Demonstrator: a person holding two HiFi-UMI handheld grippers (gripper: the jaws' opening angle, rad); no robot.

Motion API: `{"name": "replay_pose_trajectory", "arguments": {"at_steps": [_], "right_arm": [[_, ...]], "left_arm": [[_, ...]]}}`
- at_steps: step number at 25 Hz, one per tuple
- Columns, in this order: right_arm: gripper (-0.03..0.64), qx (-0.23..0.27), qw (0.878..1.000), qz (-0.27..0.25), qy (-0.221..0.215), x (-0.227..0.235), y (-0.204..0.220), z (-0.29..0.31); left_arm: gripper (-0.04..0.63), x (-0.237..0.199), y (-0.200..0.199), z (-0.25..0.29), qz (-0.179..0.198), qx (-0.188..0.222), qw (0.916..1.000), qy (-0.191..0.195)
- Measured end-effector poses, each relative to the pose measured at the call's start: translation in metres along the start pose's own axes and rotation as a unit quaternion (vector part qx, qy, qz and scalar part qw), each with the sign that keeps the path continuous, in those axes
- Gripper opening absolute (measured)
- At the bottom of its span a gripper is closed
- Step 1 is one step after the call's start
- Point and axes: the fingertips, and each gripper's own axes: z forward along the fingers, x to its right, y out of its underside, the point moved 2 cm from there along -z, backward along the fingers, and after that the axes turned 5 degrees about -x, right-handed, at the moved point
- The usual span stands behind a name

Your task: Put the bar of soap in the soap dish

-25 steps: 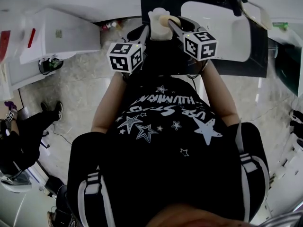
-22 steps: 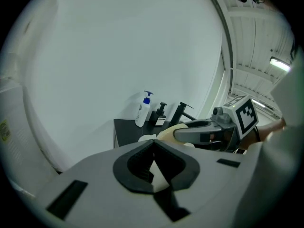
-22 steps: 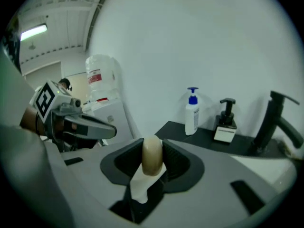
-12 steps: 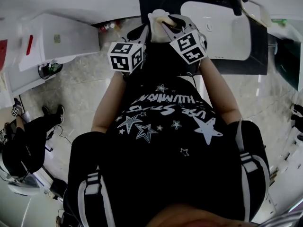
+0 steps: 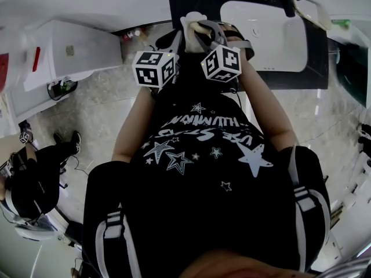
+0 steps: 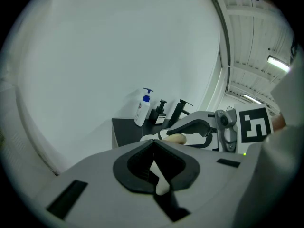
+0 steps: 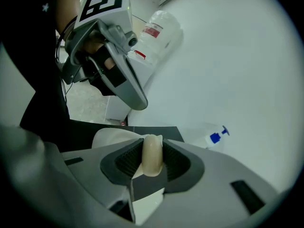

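I have the left gripper [image 6: 155, 167] clenched: its fingers are shut on a thin white edge, which I take to be the rim of the dish [image 7: 113, 137]. The right gripper [image 7: 152, 159] has its fingers grasping the soap [image 7: 152, 151], a cream bar standing on edge between the ribbed pads. The far end of the soap is just beside the dish, on the side away from the left gripper. I cannot tell whether soap and dish touch. In the head view both grippers are raised side by side in front of my chest, their marker cubes close together, and the dish shows just above their tips. The dish is held at the near edge of the black bench [image 6: 124, 131]. Well beyond the dish, at the back of the bench against the white wall, stand a white bottle [image 6: 142, 110] with a blue pump, a dark dispenser [image 6: 159, 112] and a black tap [image 6: 180, 109]. The white sink [image 5: 272, 36] lies to the right of the dish.
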Motion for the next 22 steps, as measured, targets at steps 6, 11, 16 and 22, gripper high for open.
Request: {"name": "replay_pose_trajectory", "arguments": {"at_steps": [6,11,16,22], "right_arm": [[0.130,-0.004,1.000,-0.008,-0.018,-0.006,0.002,0.002],[0.132,-0.009,0.998,0.019,-0.054,-0.009,0.002,0.002],[0.133,-0.004,0.995,0.056,-0.084,-0.013,0.000,0.000],[0.138,0.010,0.991,0.084,-0.108,-0.017,-0.006,-0.008]], "left_arm": [[0.012,0.001,0.003,-0.004,0.004,0.000,1.0000,-0.003],[0.012,0.000,0.005,-0.008,0.002,0.001,1.0000,-0.009],[0.012,0.001,0.005,-0.013,0.000,0.004,0.9999,-0.013],[0.012,0.004,0.005,-0.020,0.000,0.010,0.9998,-0.019]]}}
